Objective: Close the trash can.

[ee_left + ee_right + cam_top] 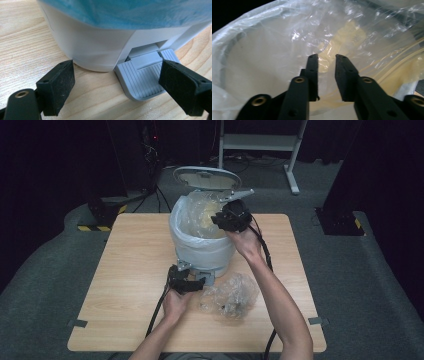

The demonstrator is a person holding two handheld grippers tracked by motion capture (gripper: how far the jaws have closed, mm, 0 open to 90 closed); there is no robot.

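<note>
The work in hand appears to be dropping clear plastic waste into a pedal bin [200, 247] whose lid [206, 176] stands raised.

Left gripper [192, 284]: jaws spread wide, nothing between them. The grey foot pedal [145, 77] lies directly ahead of and beneath its right-hand jaw, with the bin's white base just beyond. That jaw seems to bear on the pedal's edge, though contact cannot be confirmed.

Right gripper [326, 61]: poised over the bin mouth, jaws parted by a narrow gap and empty. Below and ahead of them lies yellowish material under crinkled film, inside the liner bag [242, 50].

A further crumpled plastic bag [232, 295] rests on the table [125, 270] — just to the right of the left gripper, well short of the right one.

Recommendation: keep steady downward pressure on the pedal so the lid does not fall; lift the right gripper straight up, clear of the liner's rim — avoid snagging the film — before it goes for the crumpled bag.
</note>
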